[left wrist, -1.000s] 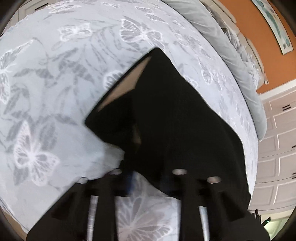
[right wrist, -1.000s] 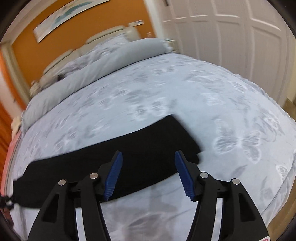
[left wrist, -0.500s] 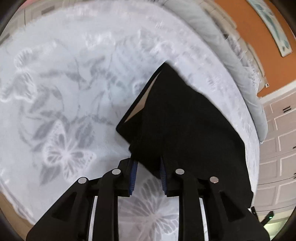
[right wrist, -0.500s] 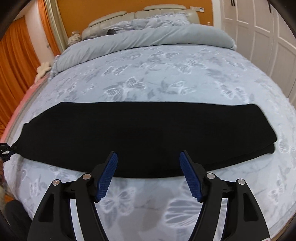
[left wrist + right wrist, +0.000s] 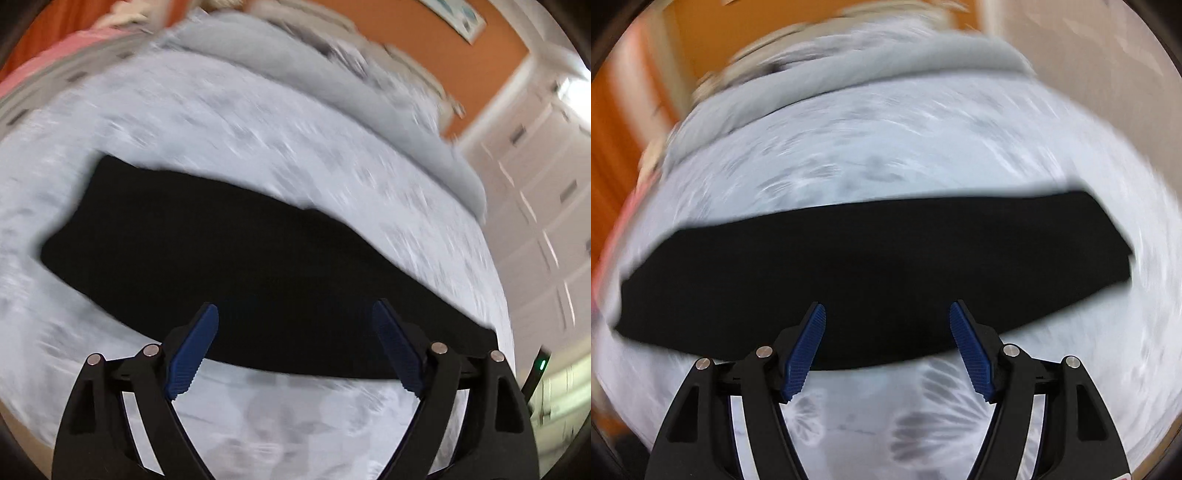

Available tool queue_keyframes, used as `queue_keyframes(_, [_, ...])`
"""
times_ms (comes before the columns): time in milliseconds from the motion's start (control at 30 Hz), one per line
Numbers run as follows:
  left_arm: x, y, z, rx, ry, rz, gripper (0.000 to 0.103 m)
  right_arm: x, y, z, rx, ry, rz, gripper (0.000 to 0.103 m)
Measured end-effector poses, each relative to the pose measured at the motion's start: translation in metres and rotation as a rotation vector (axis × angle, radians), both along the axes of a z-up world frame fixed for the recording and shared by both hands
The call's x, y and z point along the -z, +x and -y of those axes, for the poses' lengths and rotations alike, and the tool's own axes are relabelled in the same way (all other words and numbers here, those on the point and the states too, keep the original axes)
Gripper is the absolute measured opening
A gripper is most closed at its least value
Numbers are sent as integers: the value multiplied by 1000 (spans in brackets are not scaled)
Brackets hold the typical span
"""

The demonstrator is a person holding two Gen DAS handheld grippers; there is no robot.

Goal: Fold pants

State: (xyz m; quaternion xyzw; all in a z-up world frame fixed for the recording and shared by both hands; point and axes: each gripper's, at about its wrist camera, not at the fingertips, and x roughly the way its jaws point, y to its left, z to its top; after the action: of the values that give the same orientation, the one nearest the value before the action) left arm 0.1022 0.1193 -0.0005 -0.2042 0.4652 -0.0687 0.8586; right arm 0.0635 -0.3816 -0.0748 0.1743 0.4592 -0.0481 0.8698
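Note:
The black pants (image 5: 236, 266) lie flat on the bed as one long folded strip running left to right; they also show in the right wrist view (image 5: 879, 273). My left gripper (image 5: 295, 317) is open and empty, its blue pads above the strip's near edge. My right gripper (image 5: 886, 310) is open and empty too, over the near edge around the strip's middle. Both views are blurred by motion.
The bed has a pale blue cover with butterfly print (image 5: 923, 413). A rolled grey duvet (image 5: 332, 85) lies at the head by the orange wall (image 5: 458, 70). White wardrobe doors (image 5: 546, 206) stand to the right.
My left gripper let go of the pants' end, opened wide and pulled back to face the whole strip. The lifted end now lies flat. My right gripper stayed open and swung its view.

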Motion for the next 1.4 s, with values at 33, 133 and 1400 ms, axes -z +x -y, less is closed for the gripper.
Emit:
queue_keyframes(33, [16, 4, 21, 31, -13, -37, 83, 4, -4, 14, 41, 51, -5, 68])
queue_keyframes(133, [57, 13, 63, 103, 20, -90, 83, 8, -17, 40, 115, 7, -17, 68])
queue_keyframes(1400, [90, 1, 102, 236, 300, -39, 78, -17, -30, 162, 290, -254, 98, 34])
